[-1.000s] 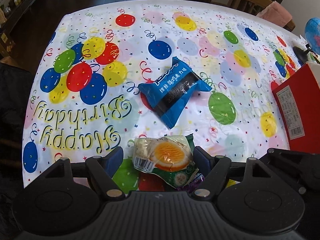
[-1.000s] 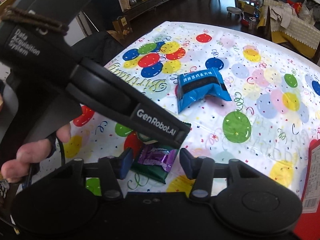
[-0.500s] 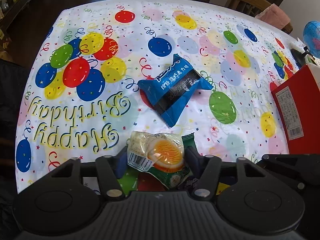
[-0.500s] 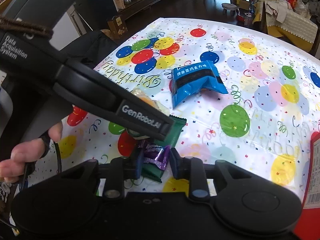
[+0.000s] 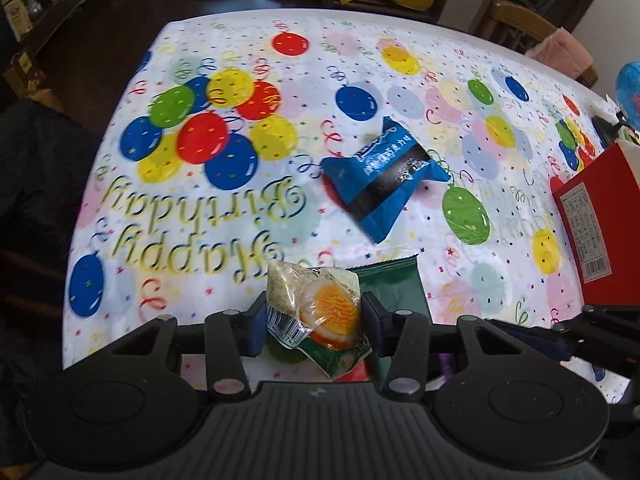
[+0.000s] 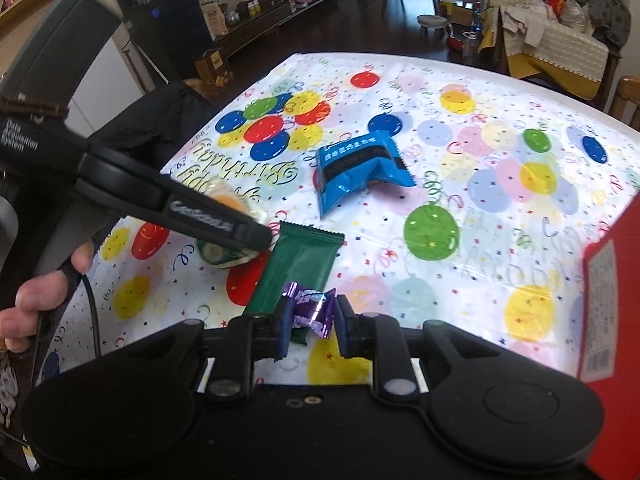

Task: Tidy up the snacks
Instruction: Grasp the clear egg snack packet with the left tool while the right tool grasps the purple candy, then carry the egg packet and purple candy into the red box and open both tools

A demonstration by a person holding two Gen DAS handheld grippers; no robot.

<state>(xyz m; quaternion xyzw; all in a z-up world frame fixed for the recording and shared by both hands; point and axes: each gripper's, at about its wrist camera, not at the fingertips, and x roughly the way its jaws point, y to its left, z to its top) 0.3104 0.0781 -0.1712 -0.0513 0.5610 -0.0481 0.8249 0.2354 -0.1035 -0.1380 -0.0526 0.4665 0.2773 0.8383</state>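
In the left wrist view my left gripper [image 5: 314,320] has its jaws closing, and the pads press both sides of a clear packet with an egg picture [image 5: 320,312], held just above the cloth. In the right wrist view my right gripper [image 6: 314,318] is closing too, pinching a small purple candy [image 6: 310,310]. A dark green packet [image 6: 298,264] lies flat on the table between the two grippers. Farther out in the middle of the table rests a blue and black packet [image 5: 384,176].
The table wears a balloon "Happy Birthday" cloth [image 5: 200,208]. A red box [image 5: 600,232] stands at the right edge. A person's hand [image 6: 36,300] holds the left gripper's handle. Chairs and living-room furniture lie beyond the far edge.
Both pairs of jaws have narrowed onto their snacks. The egg packet and the purple candy have come up a little off the cloth, uncovering the green packet.
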